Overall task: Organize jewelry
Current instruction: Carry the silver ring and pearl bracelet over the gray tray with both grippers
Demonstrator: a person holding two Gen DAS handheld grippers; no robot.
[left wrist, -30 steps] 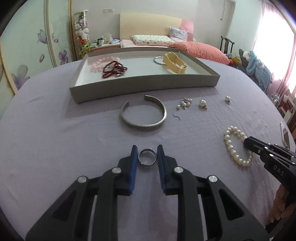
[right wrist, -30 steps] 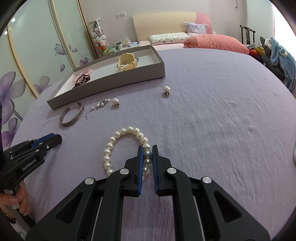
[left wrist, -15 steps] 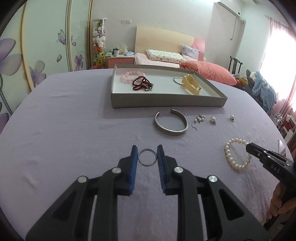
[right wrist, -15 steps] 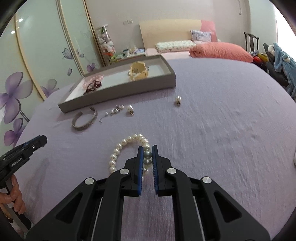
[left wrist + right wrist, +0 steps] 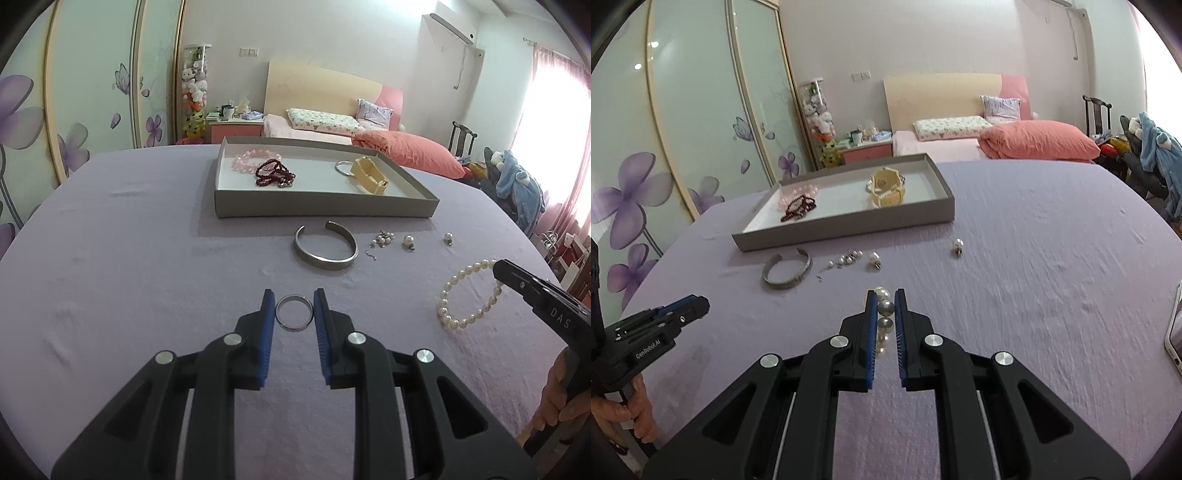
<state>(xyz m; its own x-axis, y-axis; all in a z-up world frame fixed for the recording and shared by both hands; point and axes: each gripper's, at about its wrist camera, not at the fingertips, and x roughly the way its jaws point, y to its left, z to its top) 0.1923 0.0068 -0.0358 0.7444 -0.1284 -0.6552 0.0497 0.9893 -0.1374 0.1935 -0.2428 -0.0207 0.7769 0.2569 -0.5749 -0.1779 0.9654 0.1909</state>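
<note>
A bench [image 5: 110, 258] under a lilac cloth fills a bedroom with a bed [image 5: 321, 122] and flower-painted wardrobe doors [image 5: 74, 92]. One grey tray [image 5: 325, 208] holds a pink bead bracelet [image 5: 247, 158], a dark red one [image 5: 273, 175], a cream watch [image 5: 369, 173] and a metal ring. Before it lie one silver cuff [image 5: 327, 251], a small earring cluster [image 5: 382, 240] and two pearl studs [image 5: 408, 242]. The left hand-held gripper [image 5: 294, 314] clamps a silver ring [image 5: 294, 313]; the right hand-held gripper [image 5: 885, 317] is closed on a pearl bracelet [image 5: 885, 314].
</note>
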